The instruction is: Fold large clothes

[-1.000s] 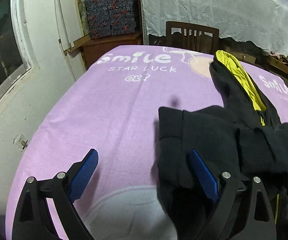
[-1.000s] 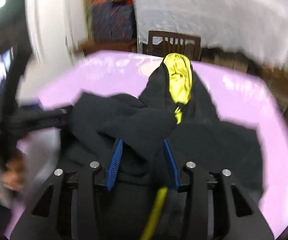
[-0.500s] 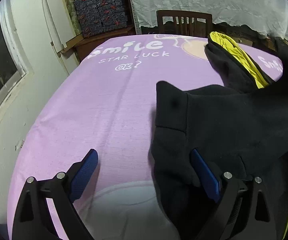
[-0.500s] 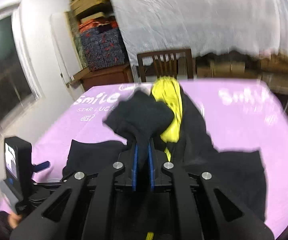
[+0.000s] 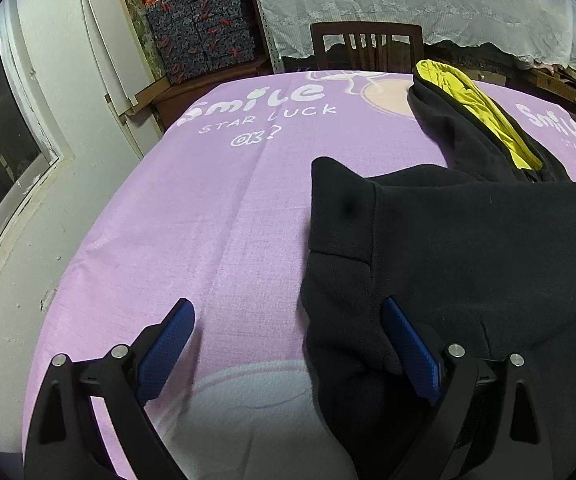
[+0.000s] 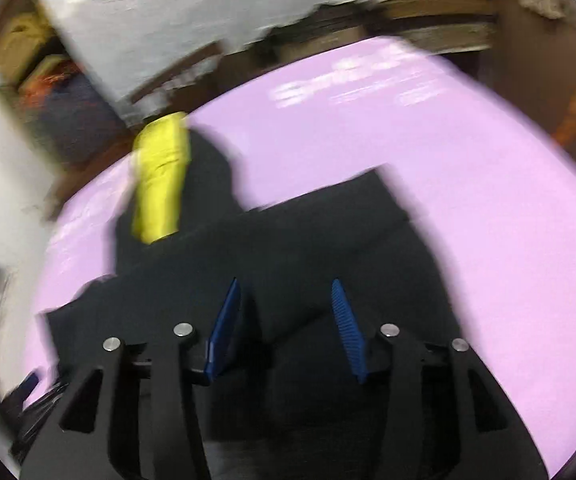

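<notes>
With its sleeve folded across, the black hoodie (image 5: 467,240) lies on the table (image 5: 216,216), left gripper (image 5: 288,344) wide open and empty, right gripper (image 6: 286,320) just opened, nothing pinched.

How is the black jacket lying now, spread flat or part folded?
Part folded: a sleeve lies across the black jacket, cuff toward the left gripper; the yellow-lined hood is still out.

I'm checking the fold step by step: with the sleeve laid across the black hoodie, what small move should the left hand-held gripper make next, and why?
Probably close the left hand-held gripper on the near left edge of the black fleece hoodie with yellow hood lining. Its jaws stand wide open, one pad on bare purple printed tablecloth, the other against the fabric, gripping nothing. The right hand-held gripper has just been opening, with only flat fabric beneath it.
</notes>
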`<state>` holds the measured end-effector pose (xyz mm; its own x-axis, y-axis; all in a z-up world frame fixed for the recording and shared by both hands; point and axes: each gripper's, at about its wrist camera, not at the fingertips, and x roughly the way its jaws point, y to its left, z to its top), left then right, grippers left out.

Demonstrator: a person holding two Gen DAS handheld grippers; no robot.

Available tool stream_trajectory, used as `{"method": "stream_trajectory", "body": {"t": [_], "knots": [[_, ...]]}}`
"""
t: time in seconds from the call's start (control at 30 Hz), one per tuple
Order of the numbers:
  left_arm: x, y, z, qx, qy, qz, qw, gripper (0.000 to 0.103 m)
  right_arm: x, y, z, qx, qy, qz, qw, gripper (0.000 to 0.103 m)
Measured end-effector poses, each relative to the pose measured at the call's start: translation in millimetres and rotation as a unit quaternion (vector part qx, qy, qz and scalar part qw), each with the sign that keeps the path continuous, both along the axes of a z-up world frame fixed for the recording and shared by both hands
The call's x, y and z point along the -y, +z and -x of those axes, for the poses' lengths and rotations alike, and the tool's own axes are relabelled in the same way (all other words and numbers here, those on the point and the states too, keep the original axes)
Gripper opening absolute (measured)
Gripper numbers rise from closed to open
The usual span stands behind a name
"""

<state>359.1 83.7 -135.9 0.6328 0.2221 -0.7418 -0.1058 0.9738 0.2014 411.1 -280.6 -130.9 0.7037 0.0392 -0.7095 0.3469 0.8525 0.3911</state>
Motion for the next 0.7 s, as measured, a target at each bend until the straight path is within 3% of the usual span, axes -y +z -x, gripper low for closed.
{"method": "stream_trajectory", "body": {"t": [0.13, 0.3, 0.4, 0.57, 0.63, 0.7], "knots": [[0.2, 7.3, 4.2, 0.01, -0.004, 0.009, 0.9999, 0.095, 1.5, 1.3, 3.2, 0.024, 0.041, -0.041, 0.998, 0.03], [12.5, 35.6, 22.5, 0.065, -0.054, 0.058, 0.9947, 0.095, -44.9, 19.1, 3.1, 0.06, 0.13, 0.04, 0.989, 0.02], [33.1, 32.4, 16.8, 0.036, -0.094, 0.073, 0.9922, 0.095, -69.0, 18.3, -6.7, 0.047, 0.163, 0.053, 0.984, 0.019], [71.3, 16.0, -3.7, 0.007, -0.133, 0.004, 0.9911, 0.095, -70.1, 7.7, -29.1, 0.017, 0.181, 0.067, 0.981, 0.019], [74.2, 1.1, -15.5, -0.012, -0.127, -0.008, 0.9918, 0.096, -59.7, -2.9, -39.2, 0.005, 0.177, 0.053, 0.983, 0.011], [69.3, -1.0, -24.7, -0.019, -0.119, 0.013, 0.9926, 0.099, -50.5, -11.2, -47.2, 0.004, 0.172, 0.049, 0.984, 0.003]]}}
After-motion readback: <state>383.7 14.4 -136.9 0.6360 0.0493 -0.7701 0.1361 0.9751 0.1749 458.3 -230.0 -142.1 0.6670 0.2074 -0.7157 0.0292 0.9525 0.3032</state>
